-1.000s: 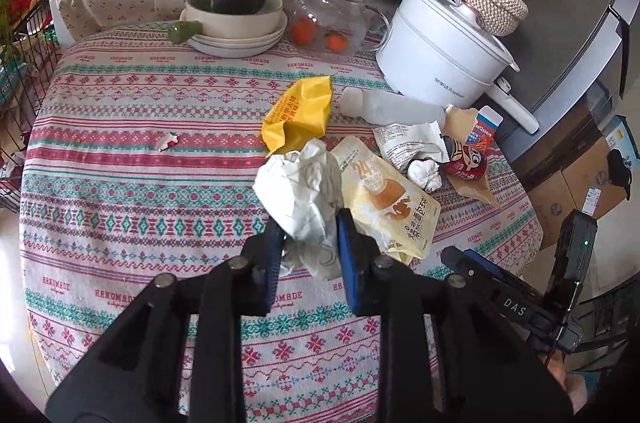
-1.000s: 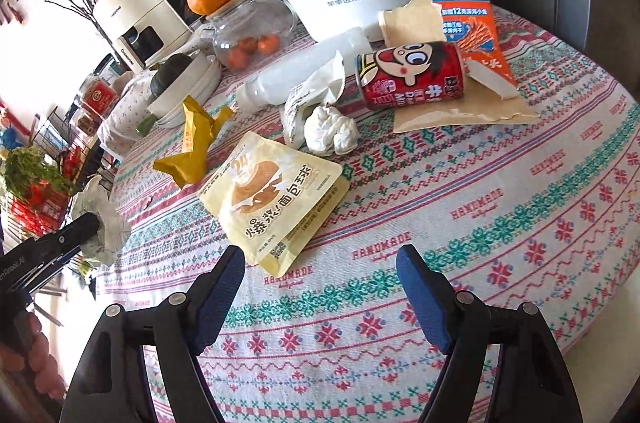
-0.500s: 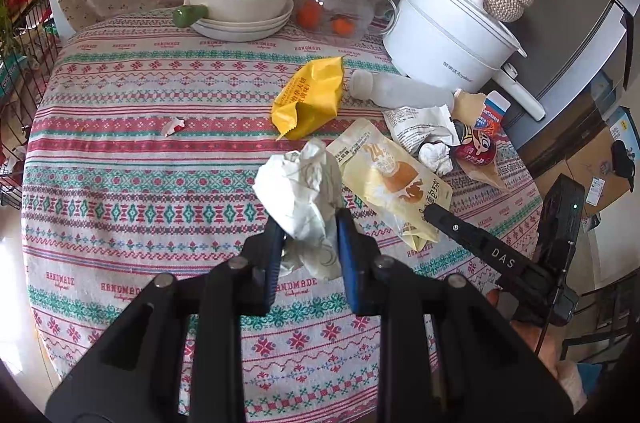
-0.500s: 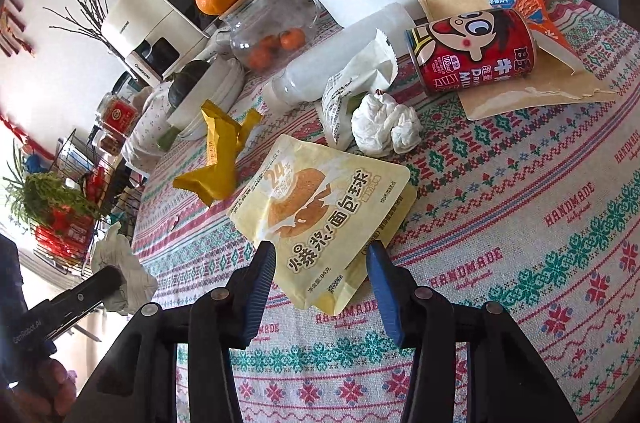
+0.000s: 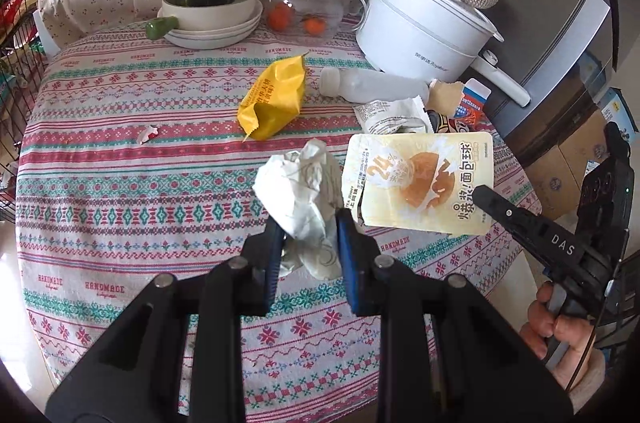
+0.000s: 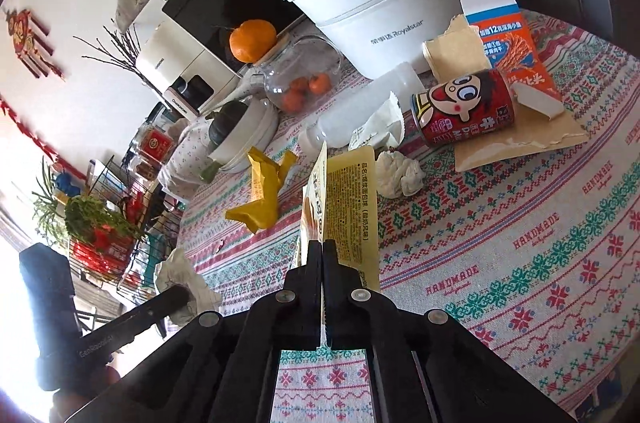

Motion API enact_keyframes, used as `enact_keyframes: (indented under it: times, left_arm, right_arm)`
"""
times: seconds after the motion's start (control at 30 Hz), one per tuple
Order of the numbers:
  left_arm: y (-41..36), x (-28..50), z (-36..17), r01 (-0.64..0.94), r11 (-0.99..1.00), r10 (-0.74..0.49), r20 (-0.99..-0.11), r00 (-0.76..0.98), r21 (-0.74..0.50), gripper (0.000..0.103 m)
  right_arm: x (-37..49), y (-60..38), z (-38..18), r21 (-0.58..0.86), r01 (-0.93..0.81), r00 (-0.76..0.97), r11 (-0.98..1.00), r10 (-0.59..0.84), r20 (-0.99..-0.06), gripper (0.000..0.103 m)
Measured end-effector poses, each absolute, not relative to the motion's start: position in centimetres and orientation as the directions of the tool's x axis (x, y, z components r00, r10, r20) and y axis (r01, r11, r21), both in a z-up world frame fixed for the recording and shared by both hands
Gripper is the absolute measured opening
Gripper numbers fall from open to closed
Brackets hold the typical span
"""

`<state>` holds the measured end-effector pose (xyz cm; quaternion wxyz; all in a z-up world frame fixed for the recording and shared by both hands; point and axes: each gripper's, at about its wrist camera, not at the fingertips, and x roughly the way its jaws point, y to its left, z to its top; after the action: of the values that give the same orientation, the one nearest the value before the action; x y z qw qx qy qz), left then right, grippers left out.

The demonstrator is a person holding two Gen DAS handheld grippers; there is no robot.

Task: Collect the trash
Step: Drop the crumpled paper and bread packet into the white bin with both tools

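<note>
A round table under a patterned cloth. My right gripper has its jaws clamped tight on a yellow bread wrapper, lifted off the cloth. My left gripper has its jaws pinched narrowly on crumpled white paper, above the table

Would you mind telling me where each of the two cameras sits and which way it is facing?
Left wrist: on the left gripper, looking down at the tablecloth; shows its fingers clamping crumpled paper, plus the right gripper and hand.
Right wrist: on the right gripper, looking across the table at the white pot; fingers shut on the bread wrapper.
Shared: bread wrapper, yellow wrapper, pot.
</note>
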<state>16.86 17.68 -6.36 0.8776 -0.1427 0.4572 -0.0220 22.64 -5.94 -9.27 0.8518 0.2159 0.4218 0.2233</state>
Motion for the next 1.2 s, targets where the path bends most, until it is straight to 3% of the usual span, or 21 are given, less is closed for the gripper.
enact_keyframes:
  times: [0.3, 0.67, 0.93, 1.2]
  left_arm:
    - [11.4, 17.1, -5.6, 0.034, 0.959, -0.249, -0.784, 0.568, -0.28, 0.028]
    - [0.4, 15.9, -4.7, 0.26, 0.923, -0.382, -0.768, 0.514, -0.285, 0.028]
    - [-9.2, 14.7, -6.8, 0.421, 0.875, -0.424, -0.799, 0.426, -0.24, 0.028]
    - [-16.1, 13.2, -10.7, 0.512, 0.841, -0.389, -0.854, 0.344, -0.177, 0.028]
  right_arm:
    - [17.2, -13.1, -3.1, 0.433, -0.216, 0.647, 0.875, 0.461, -0.608, 0.001]
    - [9.2, -24.1, 2.1, 0.304, -0.07, 0.749, 0.95, 0.251, -0.613, 0.001]
    - [6.2, -31.1, 0.1, 0.233, 0.078, 0.693, 0.969, 0.116, -0.712, 0.001]
    - [6.7, -34.2, -3.7, 0.199, 0.156, 0.582, 0.968, 0.072, -0.81, 0.001]
